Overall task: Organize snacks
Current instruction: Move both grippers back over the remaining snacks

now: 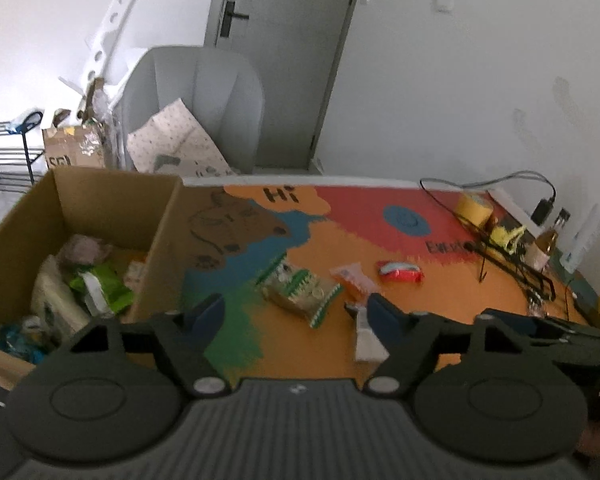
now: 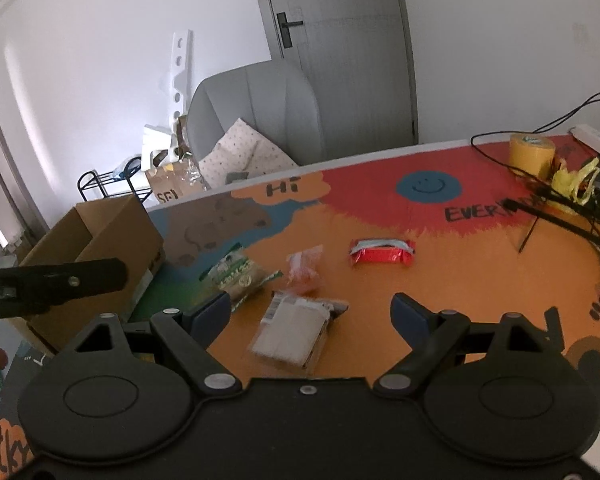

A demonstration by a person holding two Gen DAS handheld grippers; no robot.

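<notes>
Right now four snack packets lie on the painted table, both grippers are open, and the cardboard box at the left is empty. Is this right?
Not quite: the cardboard box is not empty. The left wrist view shows several packets inside, one a green packet. The rest holds: four packets lie on the table, and the left gripper and right gripper are open.

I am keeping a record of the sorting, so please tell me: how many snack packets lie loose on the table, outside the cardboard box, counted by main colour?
Red packet: 1
Green-and-tan packet: 1
Orange, partly clear packet: 1
Pale beige packet: 1
Total: 4

Both grippers, left and right, are open and hold nothing.
</notes>
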